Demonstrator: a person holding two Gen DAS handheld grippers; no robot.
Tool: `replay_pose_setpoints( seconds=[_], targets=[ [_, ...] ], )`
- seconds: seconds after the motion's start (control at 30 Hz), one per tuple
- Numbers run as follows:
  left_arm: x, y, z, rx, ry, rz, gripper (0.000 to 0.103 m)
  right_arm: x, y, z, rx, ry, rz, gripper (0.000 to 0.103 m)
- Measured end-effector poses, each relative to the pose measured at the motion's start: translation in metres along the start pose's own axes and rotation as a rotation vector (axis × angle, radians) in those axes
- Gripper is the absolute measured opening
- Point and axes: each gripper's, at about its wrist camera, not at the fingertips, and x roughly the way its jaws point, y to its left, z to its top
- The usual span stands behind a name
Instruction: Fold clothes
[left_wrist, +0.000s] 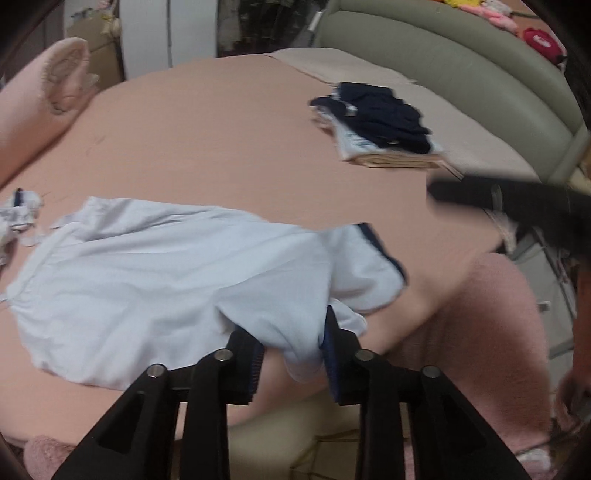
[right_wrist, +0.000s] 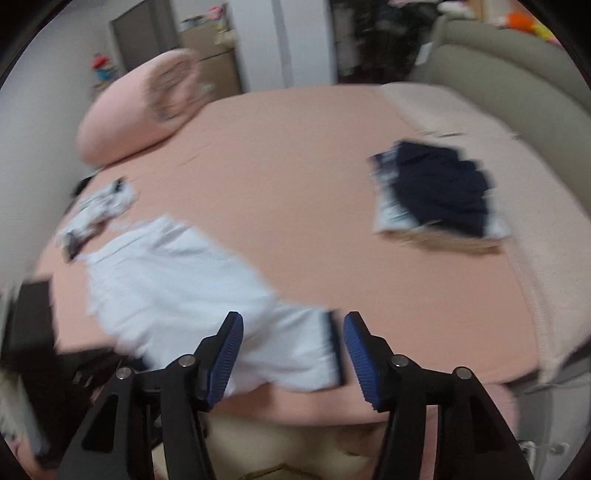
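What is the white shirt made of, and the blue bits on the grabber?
White shirt: looks like thin, soft woven cloth, matte; it creases and drapes loosely. Blue pads: probably rubber or soft plastic; fine ridges run across them.

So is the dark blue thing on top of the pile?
Yes, the dark blue garment lies on top of the folded pile.
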Motion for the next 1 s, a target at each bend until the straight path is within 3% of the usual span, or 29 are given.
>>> replay_pose_setpoints(
  seconds=[0.13, 0.27, 0.4, 0.57, 0.6, 0.63, 0.67, 0.7, 0.8, 1.0],
  targets=[
    [0.000, 0.038, -0.008, -0.098, 0.005, 0.056, 0.048, 0.044, 0.027, -0.036, -0.012, 0.162, 0.044, 0.057],
    [0.006, 0.096, -0.032, -0.268, 0.057, 0.214, 0.049, 0.070, 0.045, -0.059, -0.017, 0.240, 0.107, 0.057],
    [0.020, 0.142, -0.058, -0.419, 0.111, 0.280, 0.049, 0.089, 0.054, -0.055, -0.070, 0.242, 0.084, 0.057],
    [0.048, 0.168, -0.073, -0.491, 0.151, 0.298, 0.049, 0.131, 0.054, -0.048, -0.115, 0.282, -0.016, 0.056],
    [0.051, 0.169, -0.071, -0.484, 0.134, 0.293, 0.049, 0.136, 0.053, -0.048, -0.106, 0.273, -0.007, 0.054],
    [0.052, 0.169, -0.068, -0.460, 0.106, 0.290, 0.049, 0.136, 0.053, -0.047, -0.105, 0.259, -0.001, 0.040],
    [0.052, 0.169, -0.064, -0.439, 0.085, 0.280, 0.044, 0.132, 0.054, -0.043, -0.107, 0.234, 0.021, 0.032],
    [0.052, 0.170, -0.059, -0.421, 0.069, 0.265, 0.026, 0.126, 0.055, -0.039, -0.111, 0.206, 0.045, 0.020],
    [0.042, 0.173, -0.045, -0.399, 0.010, 0.208, 0.013, 0.091, 0.046, -0.024, -0.062, 0.038, 0.072, 0.016],
    [-0.024, 0.154, -0.017, -0.347, -0.116, 0.089, 0.006, 0.011, 0.025, -0.003, 0.016, -0.174, 0.077, 0.012]
  ],
)
